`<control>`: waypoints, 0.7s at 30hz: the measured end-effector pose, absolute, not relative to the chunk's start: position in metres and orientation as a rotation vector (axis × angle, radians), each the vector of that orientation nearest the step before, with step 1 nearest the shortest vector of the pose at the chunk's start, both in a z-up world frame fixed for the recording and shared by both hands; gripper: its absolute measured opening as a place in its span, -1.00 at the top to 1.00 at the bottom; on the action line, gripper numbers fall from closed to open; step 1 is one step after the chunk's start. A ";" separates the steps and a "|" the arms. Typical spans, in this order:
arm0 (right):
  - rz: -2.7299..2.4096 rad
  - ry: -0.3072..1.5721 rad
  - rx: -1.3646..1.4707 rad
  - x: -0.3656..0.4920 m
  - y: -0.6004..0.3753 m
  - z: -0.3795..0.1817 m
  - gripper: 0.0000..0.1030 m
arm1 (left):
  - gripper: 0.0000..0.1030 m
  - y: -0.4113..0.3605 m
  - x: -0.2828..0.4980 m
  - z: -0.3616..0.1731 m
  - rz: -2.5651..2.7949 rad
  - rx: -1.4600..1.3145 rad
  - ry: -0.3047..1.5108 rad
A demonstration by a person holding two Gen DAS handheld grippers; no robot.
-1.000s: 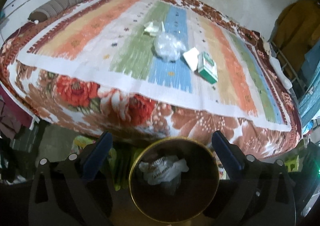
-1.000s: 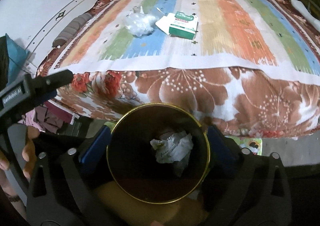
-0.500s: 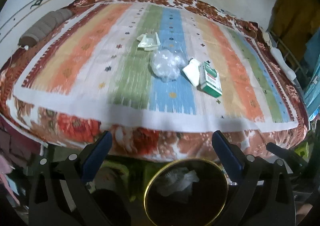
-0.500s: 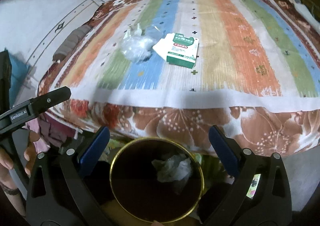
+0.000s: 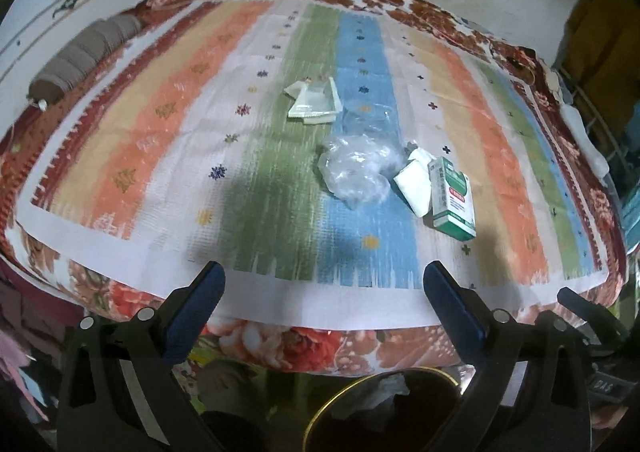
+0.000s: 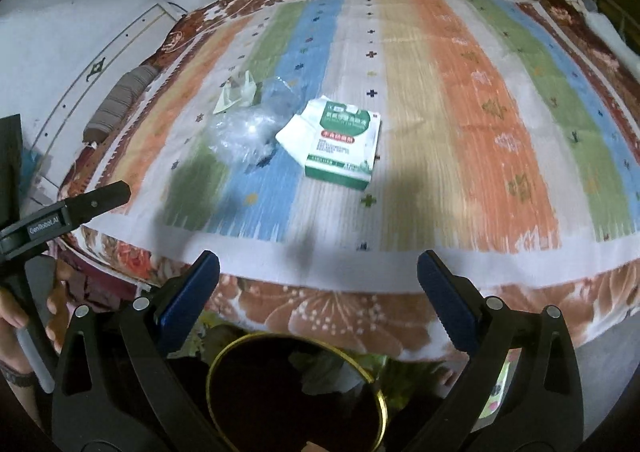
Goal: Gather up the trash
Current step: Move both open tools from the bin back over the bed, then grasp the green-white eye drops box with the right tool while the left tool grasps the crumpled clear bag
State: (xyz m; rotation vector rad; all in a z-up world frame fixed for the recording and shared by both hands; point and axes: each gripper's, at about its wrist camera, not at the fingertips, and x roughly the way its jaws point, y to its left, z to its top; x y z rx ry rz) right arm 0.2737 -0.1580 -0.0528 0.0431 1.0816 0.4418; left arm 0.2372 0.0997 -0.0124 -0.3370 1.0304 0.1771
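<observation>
A bed (image 5: 132,156) fills most of the room here, pushed against a pale wall and covered with a striped cloth in orange, green, blue and cream over a red-and-brown flowered blanket (image 6: 328,312). A brown ribbed bolster (image 5: 80,60) lies along the far left edge.

The trash sits in a loose cluster near the middle of the cloth. A green-and-white carton (image 5: 452,198) lies flat on its side, with red lettering on its face in the right wrist view (image 6: 344,144). A folded white paper (image 5: 414,184) is touching its left edge. Just beside that lies a crumpled clear plastic bag (image 5: 354,172), spread over the blue and green stripes. Farther back, a pale folded wrapper (image 5: 314,104) rests on the green stripe, a little apart from the bag.

Down on the floor at the foot of the bed stands a dark round bin with a gold rim (image 6: 296,392); some crumpled white paper (image 5: 384,388) shows inside it.

The left claw (image 5: 324,284) hangs over the near edge of the bed, its blue-padded jaws spread wide with nothing between them. The right claw (image 6: 318,272) is likewise gaping and empty, above the bin and short of the carton. At the left of the right wrist view a hand (image 6: 24,316) grips the handle of the other tool.
</observation>
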 end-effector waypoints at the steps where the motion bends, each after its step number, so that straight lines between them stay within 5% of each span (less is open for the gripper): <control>1: 0.446 1.081 0.031 0.277 -0.155 -0.053 -0.83 | -0.89 0.101 0.239 -0.013 0.173 -0.354 1.029; 21: 0.438 1.087 -0.004 0.357 -0.128 -0.088 -0.83 | -0.89 0.125 0.300 -0.041 0.187 -0.382 0.975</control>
